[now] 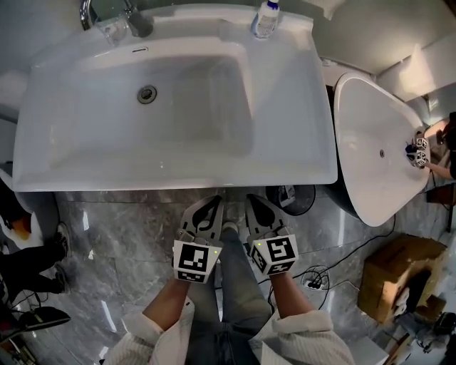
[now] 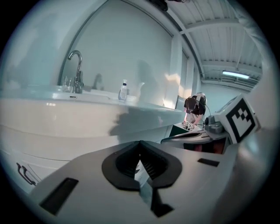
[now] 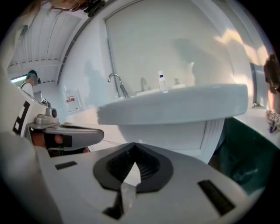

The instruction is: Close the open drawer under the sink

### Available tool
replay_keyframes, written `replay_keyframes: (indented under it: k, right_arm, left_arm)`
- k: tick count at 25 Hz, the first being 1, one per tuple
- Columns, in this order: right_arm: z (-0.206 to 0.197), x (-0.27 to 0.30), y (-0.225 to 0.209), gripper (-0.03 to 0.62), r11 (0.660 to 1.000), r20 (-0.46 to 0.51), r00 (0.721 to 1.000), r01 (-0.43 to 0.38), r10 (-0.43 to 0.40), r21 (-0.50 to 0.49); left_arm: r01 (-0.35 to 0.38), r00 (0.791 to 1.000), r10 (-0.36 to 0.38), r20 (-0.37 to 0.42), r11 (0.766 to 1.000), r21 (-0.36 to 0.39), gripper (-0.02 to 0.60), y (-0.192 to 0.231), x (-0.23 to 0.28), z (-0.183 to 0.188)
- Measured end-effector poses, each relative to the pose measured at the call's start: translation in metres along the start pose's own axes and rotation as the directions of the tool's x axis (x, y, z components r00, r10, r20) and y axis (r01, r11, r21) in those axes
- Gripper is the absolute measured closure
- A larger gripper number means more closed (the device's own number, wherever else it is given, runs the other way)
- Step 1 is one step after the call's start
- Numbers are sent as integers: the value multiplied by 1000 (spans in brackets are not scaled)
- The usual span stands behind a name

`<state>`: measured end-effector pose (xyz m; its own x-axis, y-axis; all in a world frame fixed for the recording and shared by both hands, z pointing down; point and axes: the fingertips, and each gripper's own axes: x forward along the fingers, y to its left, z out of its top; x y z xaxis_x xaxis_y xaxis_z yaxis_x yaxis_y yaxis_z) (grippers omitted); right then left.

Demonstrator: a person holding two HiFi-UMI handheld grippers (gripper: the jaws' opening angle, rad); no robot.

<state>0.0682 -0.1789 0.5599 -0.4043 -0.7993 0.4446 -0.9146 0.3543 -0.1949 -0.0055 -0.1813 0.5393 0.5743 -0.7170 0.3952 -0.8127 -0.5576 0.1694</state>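
Observation:
A white sink (image 1: 178,175) fills the top of the head view and hides whatever lies beneath it; no drawer shows past its front edge. My left gripper (image 1: 213,203) and right gripper (image 1: 254,202) hang side by side just in front of that edge, both shut and empty. In the left gripper view the shut jaws of the left gripper (image 2: 140,142) point at the white cabinet front (image 2: 65,144) under the sink, which has a dark handle (image 2: 24,173) at lower left. The right gripper (image 3: 133,145) faces the cabinet (image 3: 175,135) below the basin rim.
A faucet (image 1: 132,18), a glass (image 1: 114,30) and a small bottle (image 1: 265,18) stand at the sink's back. A white tub (image 1: 377,150) sits to the right, with a cardboard box (image 1: 399,274) and cables (image 1: 320,274) on the marble floor. Another person's shoe (image 1: 60,242) is at the left.

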Motion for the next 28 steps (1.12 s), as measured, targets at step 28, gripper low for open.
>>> replay_keyframes:
  k: [28]
  right_arm:
    - [271,-171,65,585,976,224,955,-166,195,-140]
  left_arm:
    - [76,936,-112,333,990,122,566,-112,-117,277]
